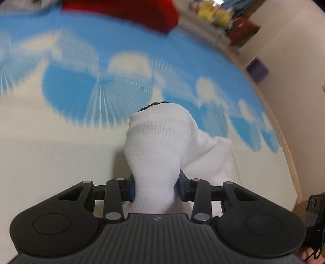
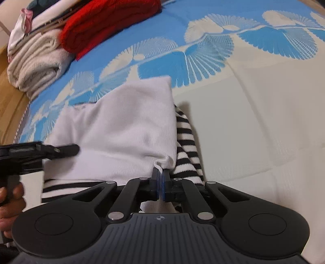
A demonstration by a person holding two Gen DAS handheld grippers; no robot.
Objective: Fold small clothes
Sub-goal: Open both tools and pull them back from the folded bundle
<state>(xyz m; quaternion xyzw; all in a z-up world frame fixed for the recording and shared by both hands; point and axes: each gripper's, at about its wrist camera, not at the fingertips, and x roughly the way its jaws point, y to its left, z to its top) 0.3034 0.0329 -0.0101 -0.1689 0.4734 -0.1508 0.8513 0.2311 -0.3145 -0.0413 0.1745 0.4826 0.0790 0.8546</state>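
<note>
A small white garment (image 2: 121, 130) with black-and-white striped trim (image 2: 186, 146) lies on the bed. My right gripper (image 2: 161, 180) is shut on the garment's white hem at its near right corner. My left gripper (image 1: 156, 186) is shut on a thick bunch of the same white cloth (image 1: 160, 138), which fills the gap between its blue pads. In the right wrist view the left gripper (image 2: 67, 150) shows side-on at the garment's left edge. The left wrist view is blurred by motion.
The blue and cream patterned bed cover (image 2: 254, 85) spreads all around. A folded red knit (image 2: 107, 24) and folded pale towels (image 2: 38, 63) are stacked at the far left edge. Yellow soft toys (image 1: 213, 12) and boxes sit beyond the bed by the wall.
</note>
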